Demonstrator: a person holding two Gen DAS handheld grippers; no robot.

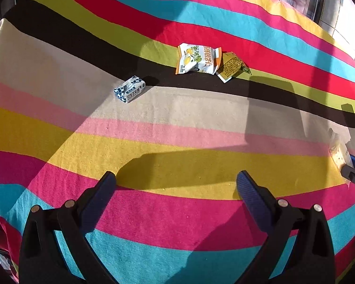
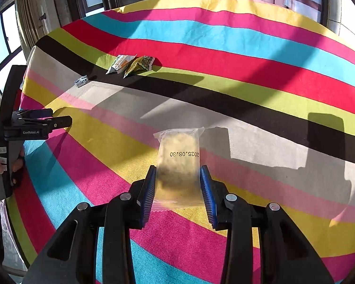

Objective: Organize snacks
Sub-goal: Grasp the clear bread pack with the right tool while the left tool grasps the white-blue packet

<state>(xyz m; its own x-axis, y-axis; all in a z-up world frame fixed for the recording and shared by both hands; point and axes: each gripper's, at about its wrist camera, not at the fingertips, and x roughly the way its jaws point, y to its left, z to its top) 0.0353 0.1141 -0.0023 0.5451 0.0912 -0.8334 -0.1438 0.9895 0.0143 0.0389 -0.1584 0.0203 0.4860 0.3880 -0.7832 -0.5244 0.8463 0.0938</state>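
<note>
A clear snack packet (image 2: 178, 163), stamped with a date, is clamped between the blue pads of the right gripper (image 2: 178, 184); its fingers (image 2: 149, 189) are closed in narrowly against the packet's two long sides, and its near end is seen over the yellow and pink stripes of the desk (image 2: 248, 47) cloth. Whether the packet rests on the cloth or is lifted clear of it cannot be told.

Farther across the desk, a white and orange snack bag (image 1: 197, 59) and a yellow-green snack bag (image 1: 234, 67) are laid touching each other, overlapped at one edge, on the black and lime stripes. A small blue-and-white wrapped snack (image 1: 129, 89) is set apart from them, near but not touching, at the border of the black and beige stripes.

The left gripper (image 1: 176, 184) is held over the yellow stripe with its fingers spread wide and nothing between them.

As a judgement, the task is partly done: two bags appear to have been gathered into a group, while the clear packet is in hand and not yet placed, and the small wrapped snack is probably still to be brought to the group. No other snacks are seen on the cloth.
</note>
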